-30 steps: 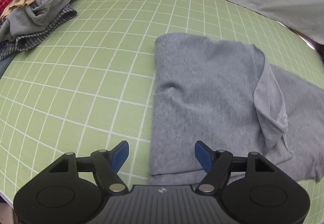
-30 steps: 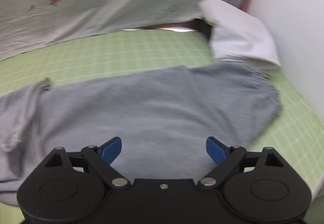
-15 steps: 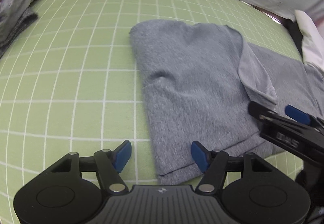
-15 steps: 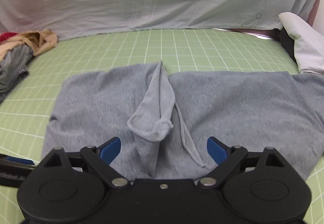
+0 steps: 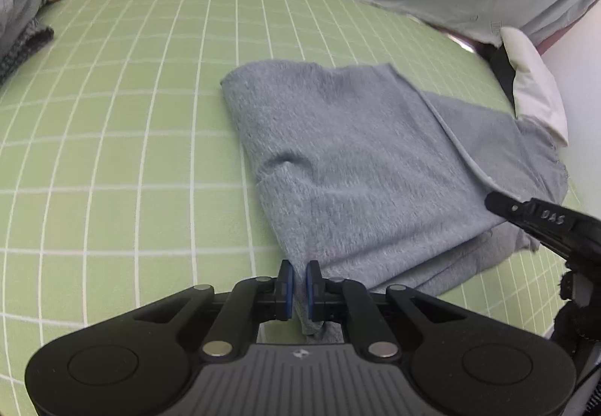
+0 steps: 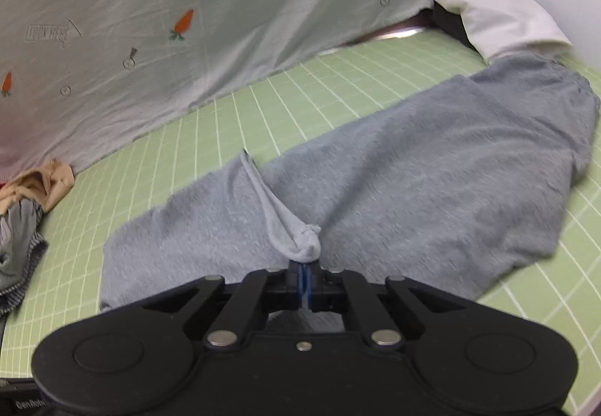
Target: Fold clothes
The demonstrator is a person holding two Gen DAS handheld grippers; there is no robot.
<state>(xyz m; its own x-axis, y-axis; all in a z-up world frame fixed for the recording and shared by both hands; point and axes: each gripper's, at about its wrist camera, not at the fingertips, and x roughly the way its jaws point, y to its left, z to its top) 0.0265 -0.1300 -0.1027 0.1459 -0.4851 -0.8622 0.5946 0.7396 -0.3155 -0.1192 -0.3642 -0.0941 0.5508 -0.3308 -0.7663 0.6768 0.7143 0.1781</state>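
- The near corner of the grey garment (image 5: 360, 168) is pinched between the closed fingers of the left gripper (image 5: 299, 288).
- A bunched flap of it is clamped in the right gripper (image 6: 304, 284).
- The garment lies part-folded on the green grid mat (image 5: 131, 153).
- The next fold appears to be starting; both held points would need lifting together and carrying across.
- A clothes pile (image 5: 33, 2) waits at the far left.

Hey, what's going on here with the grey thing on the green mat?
A person is folding a grey garment on a green grid mat with a pair of handheld tongs. The left tongs are shut on its near edge, and the right tongs are shut on a bunched sleeve end. A pile of other clothes waits at the mat's left side.
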